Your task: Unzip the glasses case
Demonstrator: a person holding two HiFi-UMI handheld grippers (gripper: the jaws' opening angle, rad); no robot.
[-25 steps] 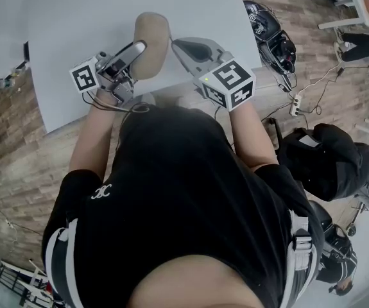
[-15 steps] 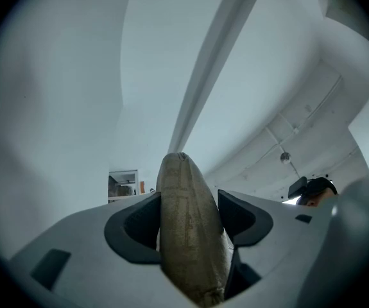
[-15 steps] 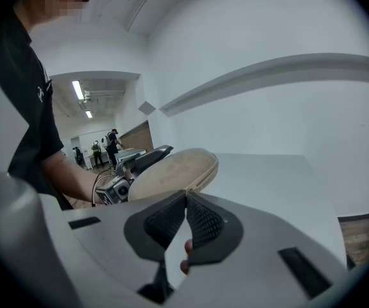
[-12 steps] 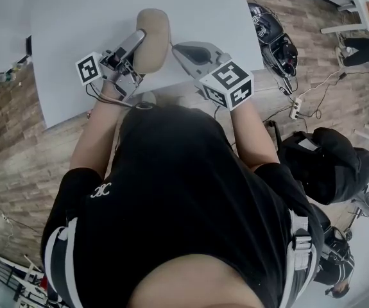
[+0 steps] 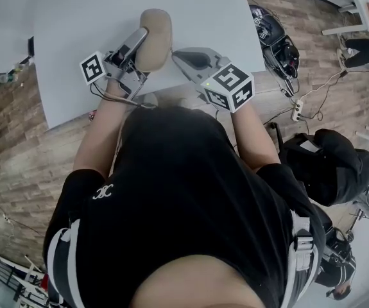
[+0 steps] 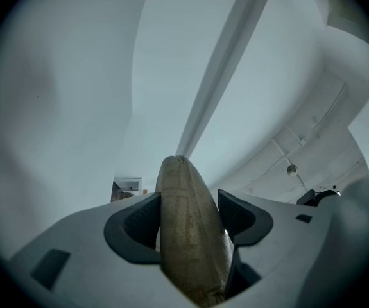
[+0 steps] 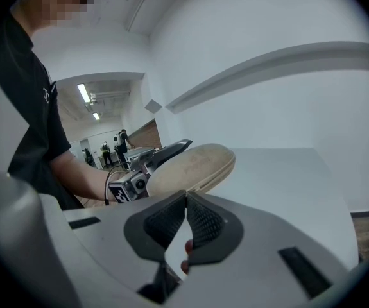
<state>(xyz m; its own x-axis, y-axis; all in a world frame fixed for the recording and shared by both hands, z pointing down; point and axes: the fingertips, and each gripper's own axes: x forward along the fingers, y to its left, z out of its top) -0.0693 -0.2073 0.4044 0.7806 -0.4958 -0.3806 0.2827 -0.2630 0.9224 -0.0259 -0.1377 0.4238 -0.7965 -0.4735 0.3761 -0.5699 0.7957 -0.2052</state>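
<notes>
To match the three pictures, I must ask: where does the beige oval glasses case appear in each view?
Head view: the beige oval glasses case is at upper centre, over the white table.
Left gripper view: bottom centre, clamped between the jaws.
Right gripper view: centre, just above the jaws.
Shared landmark: the left gripper that grips the case.

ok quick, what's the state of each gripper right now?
Left gripper: shut on the tan glasses case.
Right gripper: shut, jaw tips together, holding nothing.
</notes>
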